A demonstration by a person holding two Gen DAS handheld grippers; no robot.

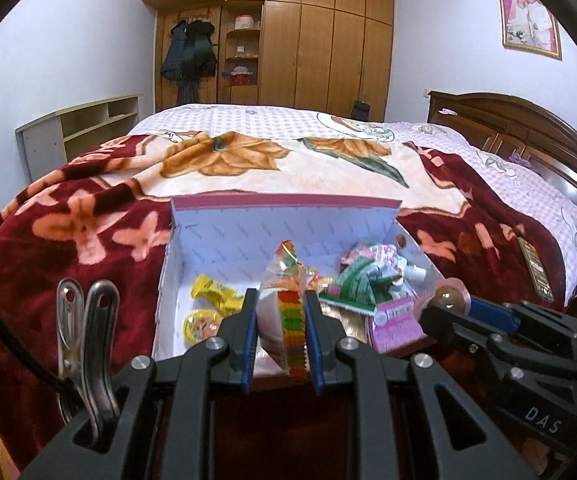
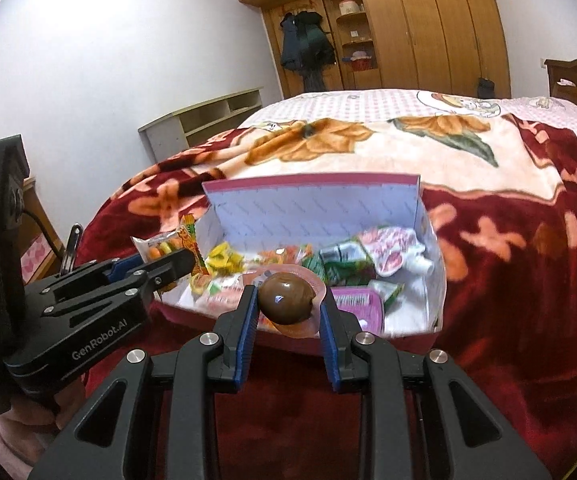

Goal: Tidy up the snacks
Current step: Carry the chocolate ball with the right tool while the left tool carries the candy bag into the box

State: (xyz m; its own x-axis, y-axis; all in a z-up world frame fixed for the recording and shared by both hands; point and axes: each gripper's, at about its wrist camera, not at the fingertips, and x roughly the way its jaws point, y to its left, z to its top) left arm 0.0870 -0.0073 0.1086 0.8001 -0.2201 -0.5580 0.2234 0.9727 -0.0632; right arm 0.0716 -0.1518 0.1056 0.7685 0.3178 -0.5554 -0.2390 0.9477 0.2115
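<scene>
An open white box [image 1: 224, 240] with a pink rim lies on the bed and holds several snack packs; it also shows in the right wrist view [image 2: 312, 208]. My left gripper [image 1: 281, 312] is shut on a clear bag of rainbow gummy candy [image 1: 286, 300], held upright over the box's near edge. It appears from the side in the right wrist view [image 2: 168, 266]. My right gripper [image 2: 288, 304] is shut on a brown egg in a clear pink-edged pack [image 2: 286, 298], just before the box's near edge. It appears at the right in the left wrist view [image 1: 446, 300].
Inside the box are yellow packs [image 1: 212, 290], green packs [image 1: 354, 284], a pink tray pack [image 1: 396, 318] and a white pouch [image 2: 392, 250]. The red floral blanket [image 1: 68, 220] covers the bed. A dark flat bar [image 1: 536, 270] lies at the right. A wardrobe [image 1: 308, 44] stands behind.
</scene>
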